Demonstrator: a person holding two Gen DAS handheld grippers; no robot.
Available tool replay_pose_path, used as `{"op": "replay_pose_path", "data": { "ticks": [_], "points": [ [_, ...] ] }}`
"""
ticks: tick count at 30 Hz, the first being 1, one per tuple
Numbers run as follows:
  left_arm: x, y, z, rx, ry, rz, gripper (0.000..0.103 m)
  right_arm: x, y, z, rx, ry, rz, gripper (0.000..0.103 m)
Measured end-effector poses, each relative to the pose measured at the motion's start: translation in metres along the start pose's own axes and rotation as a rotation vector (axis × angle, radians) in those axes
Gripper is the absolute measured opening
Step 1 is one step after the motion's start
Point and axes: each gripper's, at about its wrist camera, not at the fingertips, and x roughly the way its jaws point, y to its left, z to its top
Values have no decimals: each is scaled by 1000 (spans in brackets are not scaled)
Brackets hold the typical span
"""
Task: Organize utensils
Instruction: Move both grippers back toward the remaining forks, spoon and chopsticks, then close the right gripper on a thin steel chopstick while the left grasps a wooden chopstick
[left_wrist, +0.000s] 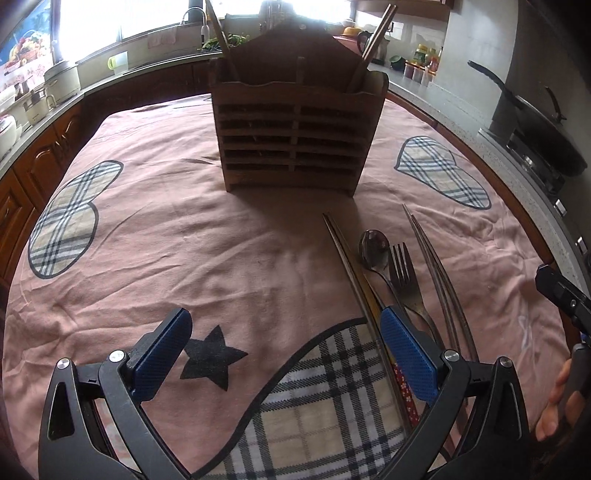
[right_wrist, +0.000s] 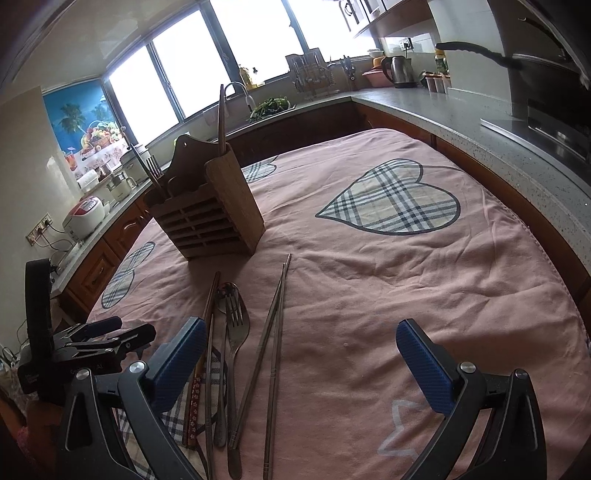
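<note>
Pink cloth (left_wrist: 184, 221) with plaid hearts covers the kitchen table, and a wooden utensil holder (left_wrist: 291, 136) stands upright at 12 o'clock from the left gripper (left_wrist: 284, 354), already carrying a few chopsticks in its upper slots. Loose utensils lie in a row on the cloth, well short of the holder: a patterned chopstick pair (left_wrist: 354, 273), a spoon (left_wrist: 375, 247), a fork (left_wrist: 404, 269) and a metal chopstick pair (left_wrist: 436, 273). Their long axes all run roughly 12 to 6 o'clock, tips toward the holder.

Both sets of fingers are spread wide and carry nothing. From the left gripper the row sits at about 1 o'clock, with the patterned pair passing just beside its right finger. From the right gripper (right_wrist: 299, 365) the metal pair (right_wrist: 271, 328) lies between the fingers toward the left one, at about 11 o'clock, so the right hand looks nearer for that pick. Closing across the shafts seems the natural grip.
</note>
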Motion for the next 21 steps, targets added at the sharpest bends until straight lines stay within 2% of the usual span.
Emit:
{"op": "replay_pose_path", "data": {
  "ticks": [6, 10, 12, 17, 21],
  "points": [
    [22, -22, 9, 62, 24, 25, 103, 6, -6, 3, 19, 9, -7, 103],
    [46, -29, 9, 103, 85, 55, 96, 9, -9, 7, 31, 12, -8, 103],
    [45, -23, 8, 85, 80, 44, 96, 10, -10, 9, 31, 12, -9, 103],
    [43, 14, -4, 54, 112, 114, 96, 15, -8, 14, 27, 13, 2, 103],
    [35, 44, -1, -63, 102, 46, 92, 29, -5, 15, 14, 36, 18, 102]
  ]
}}
